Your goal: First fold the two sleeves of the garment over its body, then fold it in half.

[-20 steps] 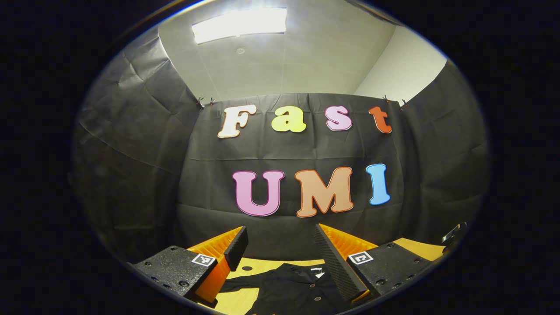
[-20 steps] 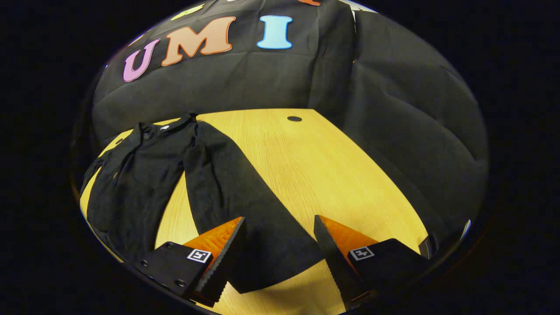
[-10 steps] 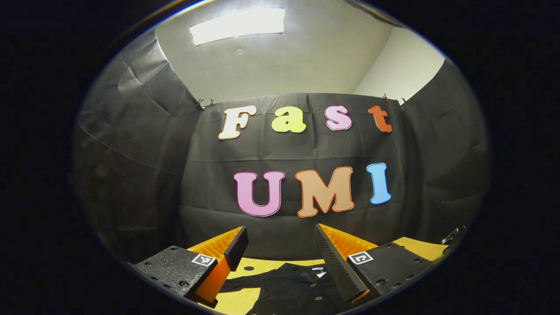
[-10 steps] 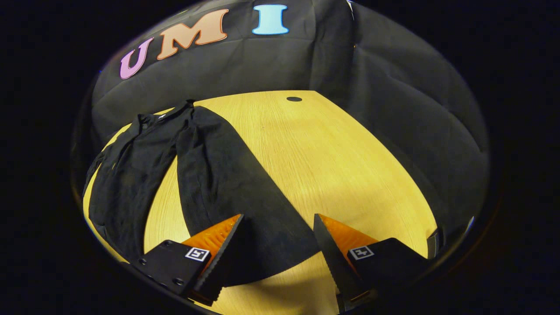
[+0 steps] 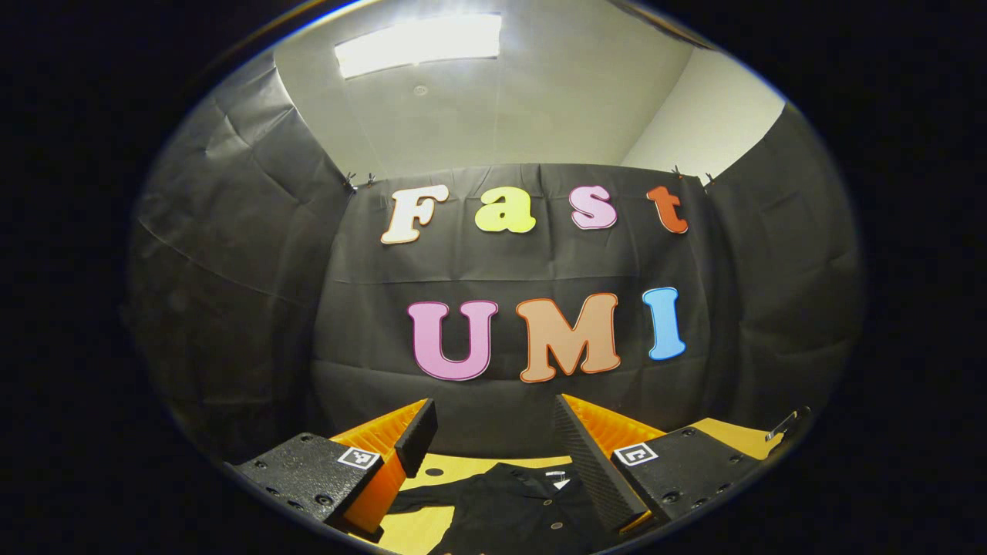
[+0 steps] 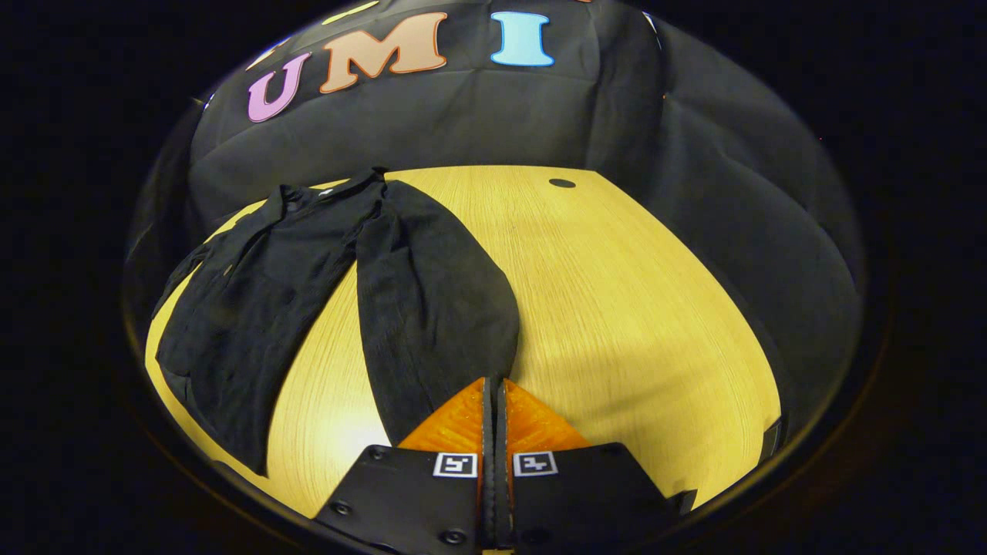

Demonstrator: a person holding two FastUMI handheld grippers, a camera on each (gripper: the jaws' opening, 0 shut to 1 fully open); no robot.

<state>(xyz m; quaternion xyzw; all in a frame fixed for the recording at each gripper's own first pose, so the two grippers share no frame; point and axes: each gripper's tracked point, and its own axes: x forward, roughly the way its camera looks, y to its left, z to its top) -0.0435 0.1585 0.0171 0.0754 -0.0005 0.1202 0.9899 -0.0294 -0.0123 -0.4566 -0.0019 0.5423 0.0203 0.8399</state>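
A black long-sleeved shirt (image 6: 254, 308) lies flat on the wooden table (image 6: 617, 308), collar toward the far wall. One long sleeve (image 6: 432, 293) runs from the shoulder toward me. My right gripper (image 6: 493, 381) is shut on that sleeve's end, jaws pressed together over the cloth. In the left gripper view the shirt's collar area (image 5: 509, 509) with a white label lies low between the fingers. My left gripper (image 5: 493, 408) is open, held above the table and apart from the cloth.
The table has a small dark hole (image 6: 561, 183) near its far right corner. Bare wood stretches right of the sleeve. Black cloth walls close the booth behind and to the sides of the table (image 5: 455, 462).
My right gripper has gone from open around the sleeve's end to shut on it, and the sleeve's end has bunched narrower. The left gripper has barely moved.
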